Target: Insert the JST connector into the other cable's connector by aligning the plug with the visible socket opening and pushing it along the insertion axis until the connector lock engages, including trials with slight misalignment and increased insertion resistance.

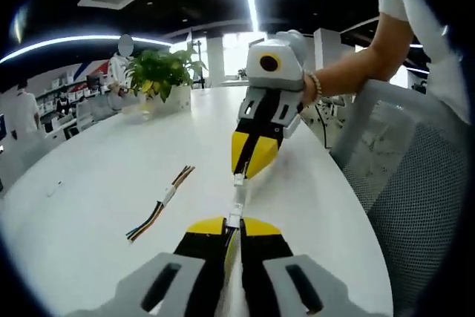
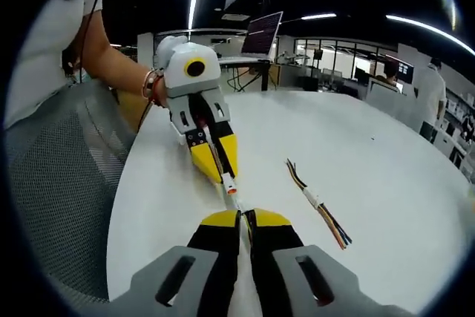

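Two grippers, two cables.

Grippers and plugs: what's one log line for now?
left gripper: shut on plug | right gripper: shut on socket | connectors: tip-to-tip, unmated | spare cable: on table

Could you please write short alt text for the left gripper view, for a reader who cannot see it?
Two yellow-tipped tools meet tip to tip over a white table, the left tool and right tool each pinching a small white connector. A spare mated cable lies to the left.
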{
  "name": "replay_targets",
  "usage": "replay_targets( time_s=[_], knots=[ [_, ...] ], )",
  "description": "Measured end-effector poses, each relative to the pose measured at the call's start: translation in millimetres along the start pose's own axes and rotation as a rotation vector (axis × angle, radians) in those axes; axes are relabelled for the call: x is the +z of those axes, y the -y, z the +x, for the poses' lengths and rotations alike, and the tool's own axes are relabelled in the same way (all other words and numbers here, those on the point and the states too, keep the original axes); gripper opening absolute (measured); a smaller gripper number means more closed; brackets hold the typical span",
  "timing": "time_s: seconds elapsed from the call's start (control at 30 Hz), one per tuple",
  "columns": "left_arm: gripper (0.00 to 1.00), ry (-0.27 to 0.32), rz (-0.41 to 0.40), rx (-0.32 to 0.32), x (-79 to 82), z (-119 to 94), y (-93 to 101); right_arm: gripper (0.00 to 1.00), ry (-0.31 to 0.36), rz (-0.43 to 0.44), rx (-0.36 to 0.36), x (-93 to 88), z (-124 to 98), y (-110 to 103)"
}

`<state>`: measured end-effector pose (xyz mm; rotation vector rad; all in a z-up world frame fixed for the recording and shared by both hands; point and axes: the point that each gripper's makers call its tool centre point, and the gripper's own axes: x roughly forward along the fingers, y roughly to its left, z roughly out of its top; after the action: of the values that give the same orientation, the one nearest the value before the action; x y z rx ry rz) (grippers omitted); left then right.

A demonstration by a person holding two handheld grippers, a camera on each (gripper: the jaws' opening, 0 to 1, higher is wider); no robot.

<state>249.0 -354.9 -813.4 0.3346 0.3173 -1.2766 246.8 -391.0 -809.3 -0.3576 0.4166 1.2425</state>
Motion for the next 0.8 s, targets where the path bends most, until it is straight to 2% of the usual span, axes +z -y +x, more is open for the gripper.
replay_targets(
  time_s=[0.3, 0.5, 0.8],
  knots=[
    [0.01, 0.01, 0.001, -0.001, 4.0, 2, 1.1, 0.02, -0.006, -0.004, 0.011, 0.1, 4, -2],
    [0.01, 0.037, -0.017, -0.001, 9.6, 3, 1.7, 0.02, -0.004, -0.001, 0.012, 0.4, 4, -2],
    [0.01, 0.038, -0.015, -0.002, 10.0, 4, 2.0, 0.02, -0.008, -0.004, 0.02, 1.8, 6, -5]
  ],
)
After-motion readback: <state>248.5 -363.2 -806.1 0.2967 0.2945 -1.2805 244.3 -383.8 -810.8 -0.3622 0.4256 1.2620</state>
